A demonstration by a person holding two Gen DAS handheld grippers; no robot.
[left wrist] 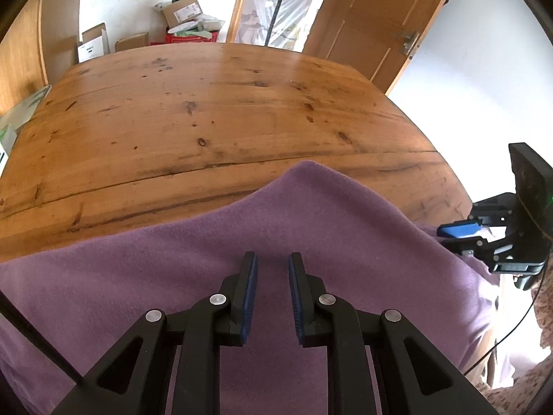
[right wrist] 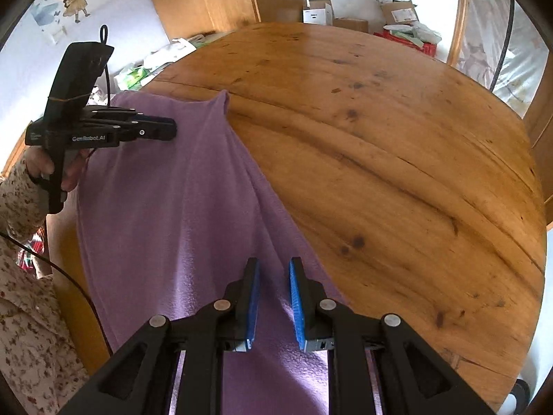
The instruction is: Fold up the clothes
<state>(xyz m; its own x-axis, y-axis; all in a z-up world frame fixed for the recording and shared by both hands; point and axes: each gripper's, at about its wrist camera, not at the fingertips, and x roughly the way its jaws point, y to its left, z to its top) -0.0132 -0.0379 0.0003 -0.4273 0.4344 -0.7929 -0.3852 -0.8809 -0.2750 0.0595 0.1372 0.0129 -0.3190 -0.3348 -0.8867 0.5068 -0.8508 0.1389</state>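
Purple fleece garment (left wrist: 276,228) lies draped over near edge of round wooden tabletop (left wrist: 207,110). Left gripper (left wrist: 273,263) and right gripper (right wrist: 274,266) hover above it, jaws apart, empty.

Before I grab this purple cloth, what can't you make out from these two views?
- Purple cloth: near edge is cut off by the frame bottom and gripper linkages in both wrist views, so garment type is unclear.
- Left gripper: seen side-on in the right wrist view, cloth contact unclear.
- Right gripper: partly cropped at the left view's edge.
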